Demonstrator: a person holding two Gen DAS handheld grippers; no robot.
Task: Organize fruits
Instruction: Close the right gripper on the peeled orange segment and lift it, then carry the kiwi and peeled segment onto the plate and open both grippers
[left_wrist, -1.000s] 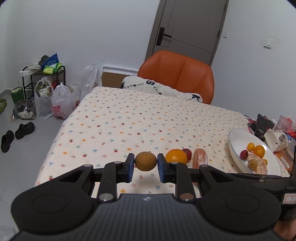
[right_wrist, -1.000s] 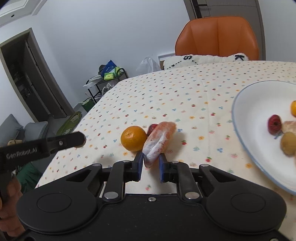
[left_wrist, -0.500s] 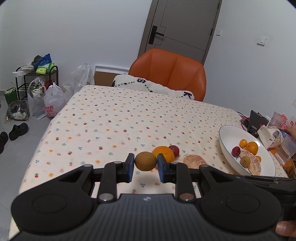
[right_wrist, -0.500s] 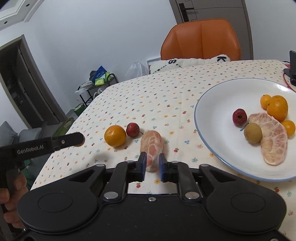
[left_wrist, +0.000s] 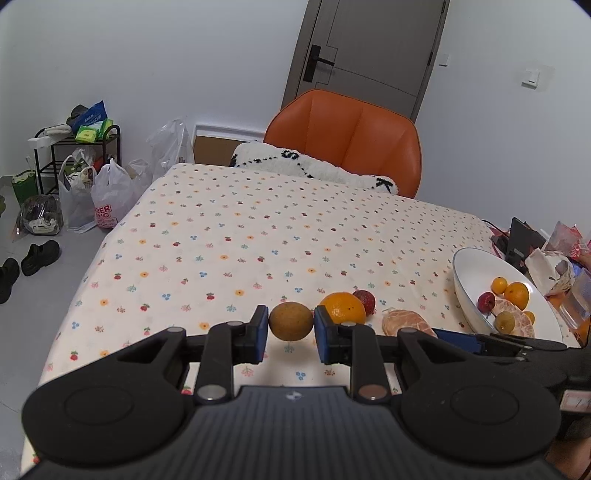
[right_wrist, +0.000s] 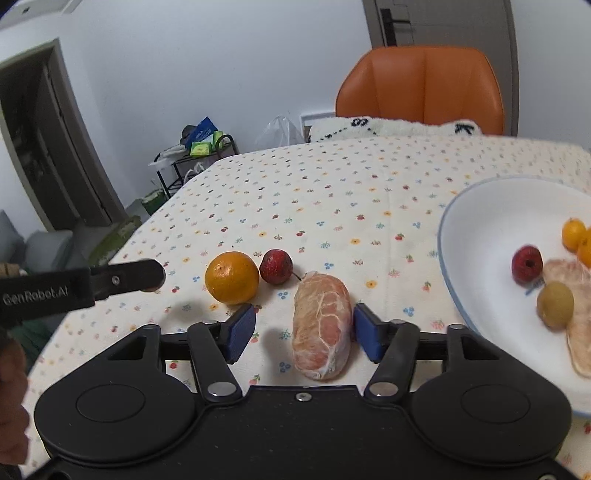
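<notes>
a white-walled room with a grey door (left_wrist: 365, 55) and an orange chair (left_wrist: 343, 140) behind a table under a flowered cloth (left_wrist: 258, 236); bags and a black rack (left_wrist: 62, 155) stand on the floor at the far left. the left gripper (left_wrist: 291, 326) is held above the cloth with its blue pads clenched on a brown fruit (left_wrist: 291, 321), one pad on each side, the fruit clear of the table. just past it on the cloth lie an orange (left_wrist: 343, 308) and a small red fruit (left_wrist: 365, 301), close together and perhaps touching, and beside them a peeled pomelo segment (right_wrist: 320, 325). the right gripper (right_wrist: 304, 334) has its jaws released and spread wide around that segment, which lies flat on the cloth between them; the right pad is just beside the segment, the left pad well apart from it. to the right sits a white plate (right_wrist: 480, 221) with more fruit: a red fruit (right_wrist: 527, 264), a brownish one (right_wrist: 554, 304), small oranges (right_wrist: 574, 234) and another peeled segment (right_wrist: 576, 314). at the table's far right edge there is a clutter of dark and wrapped things, too small to tell. in the right wrist view the side of the left gripper shows at the left edge, with part of a hand (right_wrist: 11, 398) below it.
</notes>
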